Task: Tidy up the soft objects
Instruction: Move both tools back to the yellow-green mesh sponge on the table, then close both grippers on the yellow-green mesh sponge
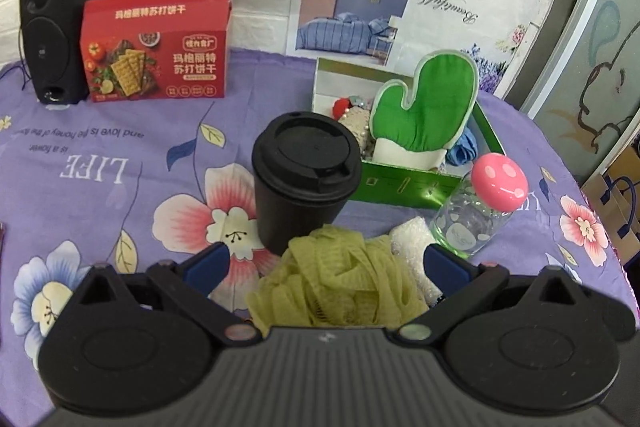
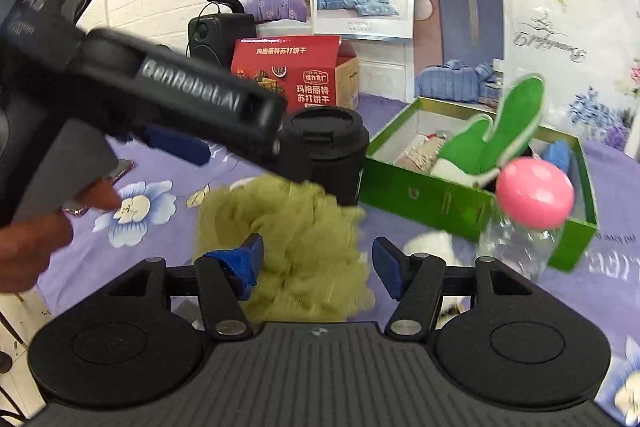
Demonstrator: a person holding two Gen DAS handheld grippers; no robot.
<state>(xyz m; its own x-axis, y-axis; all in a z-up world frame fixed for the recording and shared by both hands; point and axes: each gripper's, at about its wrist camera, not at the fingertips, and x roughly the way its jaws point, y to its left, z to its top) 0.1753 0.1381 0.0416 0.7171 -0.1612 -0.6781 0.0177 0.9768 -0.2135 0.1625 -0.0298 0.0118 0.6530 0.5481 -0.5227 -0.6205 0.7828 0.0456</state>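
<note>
Two grippers converge on one soft thing: the olive mesh bath pouf [image 1: 340, 279], lying on the counter [image 1: 100, 155] squarely between both sets of jaws. The left gripper [image 1: 326, 263] has its jaws spread wide, the pouf bunched in the gap and reaching back toward the gripper body, neither pad clearly pressing it. The right gripper [image 2: 318, 263] stands at a middling width, the pouf ahead and slightly toward its left pad; whether that pad touches the mesh I cannot tell. The pouf is a rounded clump with no real long axis, so approach angle matters little. The left gripper looks the nearer one.

Beyond the pouf stands the black lidded cup [image 1: 306, 179], and further off to the right the green box [image 1: 404, 183], probably the destination, already holding a green mitt [image 1: 424, 111].

The left view shows a white sponge [image 1: 412, 243] touching the pouf's right side; the right view alone shows the left gripper's body crossing above the pouf and the hand [image 2: 32, 239] holding it.
</note>
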